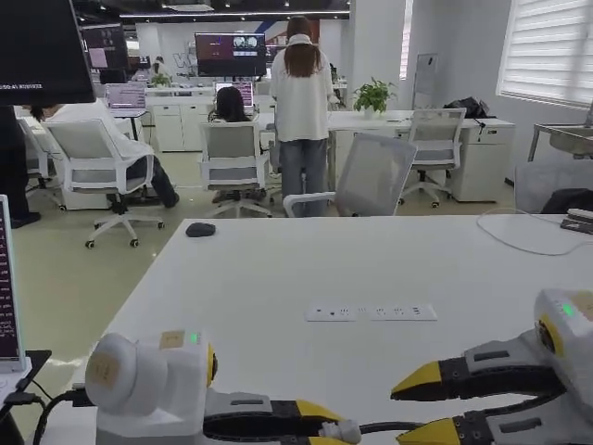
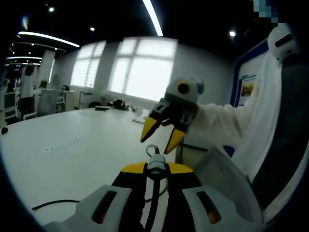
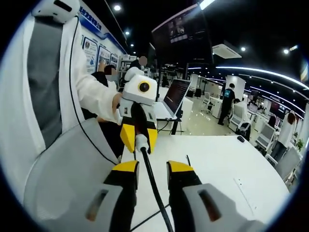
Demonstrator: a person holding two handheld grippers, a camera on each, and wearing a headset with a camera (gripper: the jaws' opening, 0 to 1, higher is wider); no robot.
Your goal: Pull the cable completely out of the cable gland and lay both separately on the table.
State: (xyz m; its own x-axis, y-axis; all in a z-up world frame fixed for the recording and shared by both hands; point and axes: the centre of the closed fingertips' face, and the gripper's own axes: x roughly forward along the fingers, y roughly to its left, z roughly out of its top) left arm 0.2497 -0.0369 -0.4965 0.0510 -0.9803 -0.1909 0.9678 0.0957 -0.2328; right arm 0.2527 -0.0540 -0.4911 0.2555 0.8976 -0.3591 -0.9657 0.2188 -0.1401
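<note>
The left hand-held gripper (image 1: 326, 423) clamps cable gland (image 1: 346, 430); right hand-held gripper (image 1: 398, 414) gapes near table (image 1: 324, 269) edge.

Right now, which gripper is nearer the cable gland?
Left. The left gripper is shut on the cable gland; the right gripper is apart from it, open, the black cable between its jaws.

Open tabletop (image 1: 278, 269) fwd; flat socket strip (image 1: 371, 312) mid, mouse (image 1: 200, 229) at far edge.

cable gland (image 2: 155, 165) mostly buried in the left gripper (image 2: 156, 170), cable (image 3: 153, 193) runs off the bottom of the right gripper view
</note>
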